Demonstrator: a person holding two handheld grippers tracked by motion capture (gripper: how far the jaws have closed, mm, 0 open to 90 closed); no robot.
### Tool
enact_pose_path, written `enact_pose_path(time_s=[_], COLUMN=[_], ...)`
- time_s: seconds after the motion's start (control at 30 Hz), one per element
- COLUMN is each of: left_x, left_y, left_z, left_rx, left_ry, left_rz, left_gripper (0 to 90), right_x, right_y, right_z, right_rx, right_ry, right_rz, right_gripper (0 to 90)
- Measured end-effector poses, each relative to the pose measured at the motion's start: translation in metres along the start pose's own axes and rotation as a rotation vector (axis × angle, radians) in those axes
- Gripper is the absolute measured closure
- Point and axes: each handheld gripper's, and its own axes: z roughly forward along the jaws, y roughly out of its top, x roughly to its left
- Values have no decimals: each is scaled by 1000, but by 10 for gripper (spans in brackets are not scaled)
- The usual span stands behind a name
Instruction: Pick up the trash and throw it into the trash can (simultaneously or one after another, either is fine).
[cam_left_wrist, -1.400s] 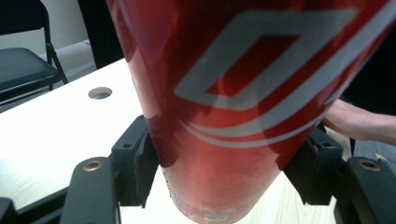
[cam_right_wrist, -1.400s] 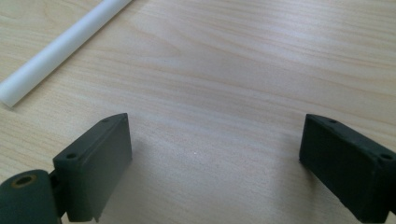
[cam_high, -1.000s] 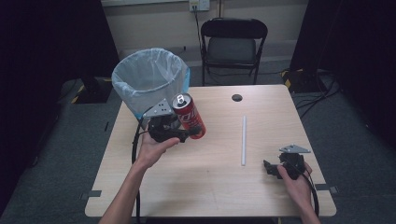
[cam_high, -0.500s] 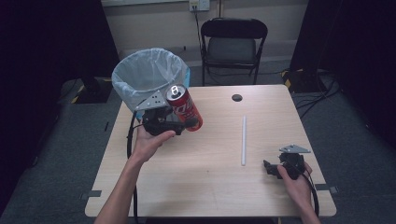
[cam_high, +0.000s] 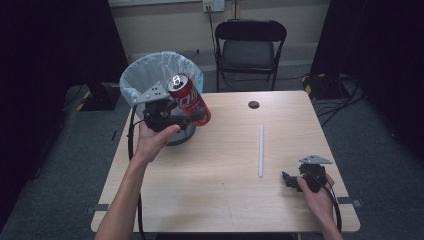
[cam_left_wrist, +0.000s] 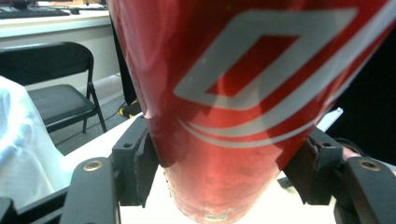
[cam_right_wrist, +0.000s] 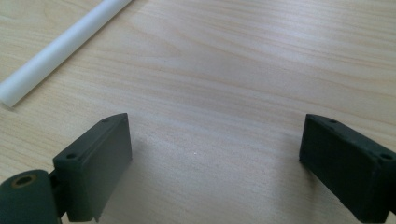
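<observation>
Red can (cam_high: 188, 99) with white logo, tilted, opened.

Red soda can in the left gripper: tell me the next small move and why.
Probably carry the red soda can a little farther left, until it is over the open mouth of the lined trash bin, then open the jaws. The left gripper clamps the tilted can on both sides, and it hangs by the bin's rim above the table edge. The right gripper rests open.
</observation>
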Motion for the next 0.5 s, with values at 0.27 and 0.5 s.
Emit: enact_pose_path(time_s=[0.27, 0.5], left_x=[14, 27], left_y=[14, 23], left_z=[-11, -21], left_rx=[-23, -48], left_ry=[18, 46], left_rz=[-17, -26], left_gripper=[342, 342], right_x=[0, 0], right_y=[0, 0], right_z=[0, 0], right_rx=[0, 0], right_ry=[0, 0], right_rz=[0, 0], right_gripper=[85, 85])
